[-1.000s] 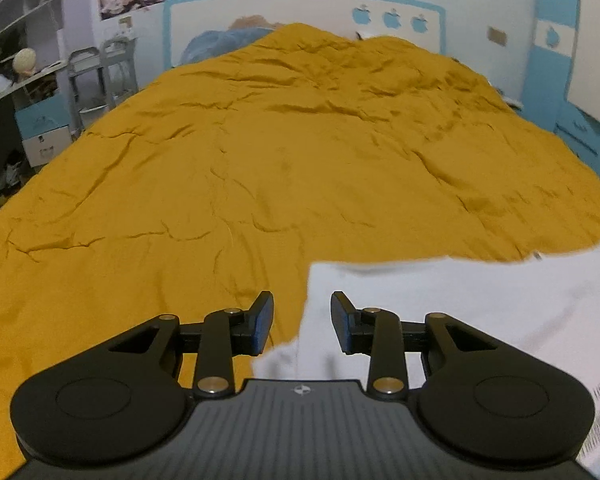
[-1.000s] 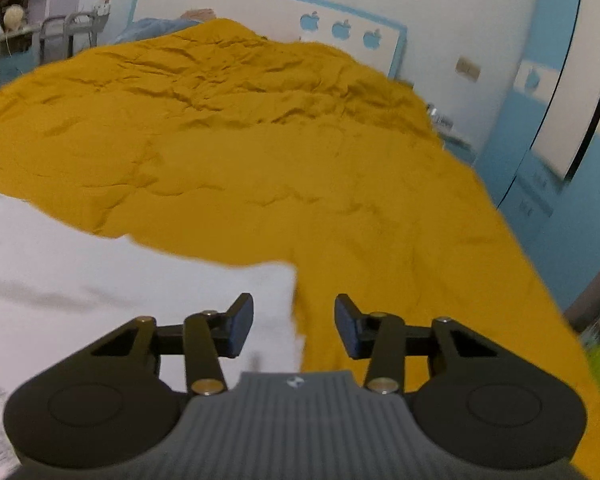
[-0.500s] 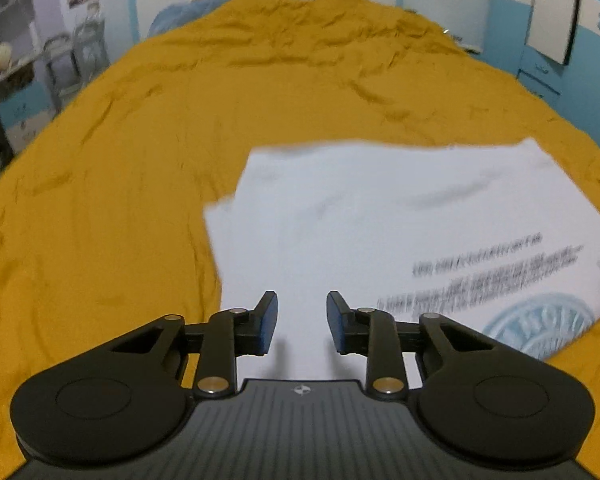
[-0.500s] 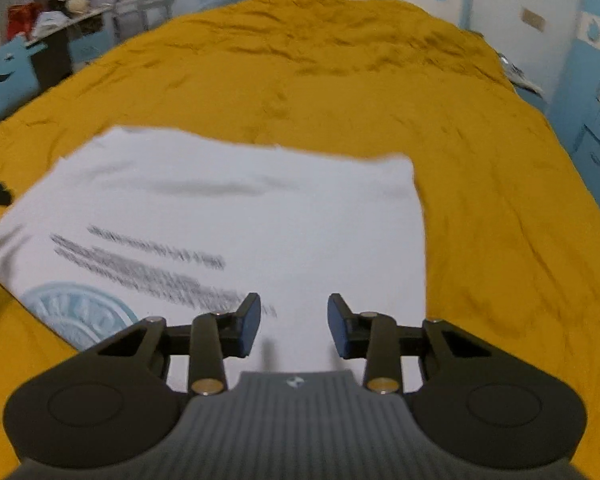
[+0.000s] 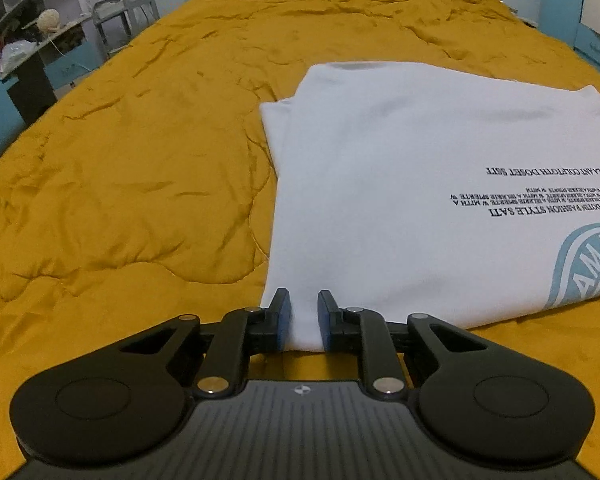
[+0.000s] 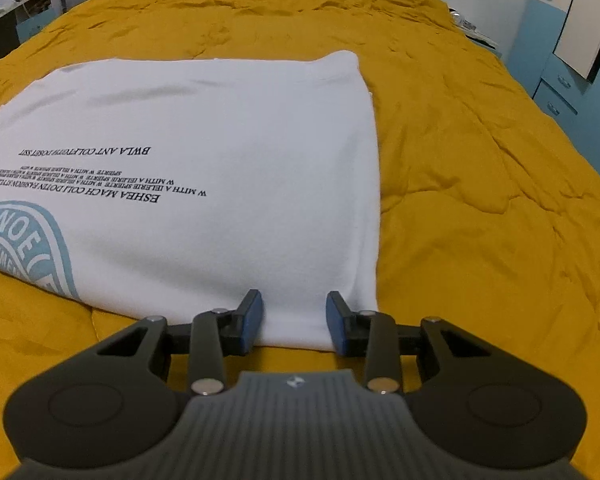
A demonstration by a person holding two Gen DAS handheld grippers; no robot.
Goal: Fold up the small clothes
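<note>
A white T-shirt [image 5: 400, 152] [image 6: 228, 108] with black lettering and a pale blue round print lies folded flat on the mustard bedspread [image 5: 132, 168] [image 6: 480, 200]. My left gripper [image 5: 303, 302] sits at the shirt's near left corner. Its jaws are closing, with the white fabric in the narrow gap between the blue pads; I see no pinch in the cloth. At the near right corner my right gripper [image 6: 294, 300] stands wider, its jaws astride the shirt's near edge, the cloth lying flat between them.
The wide bed runs ahead to a white and blue headboard. A desk with shelves [image 5: 24, 44] and a grey chair [image 5: 120, 12] stand off its left side. A blue wardrobe [image 6: 568, 64] stands to the right.
Both grippers have come forward and down to the shirt's near corners and tilted downward. The shirt, blurred earlier, now lies still and flat. Both pairs of jaws have narrowed, the left more.
</note>
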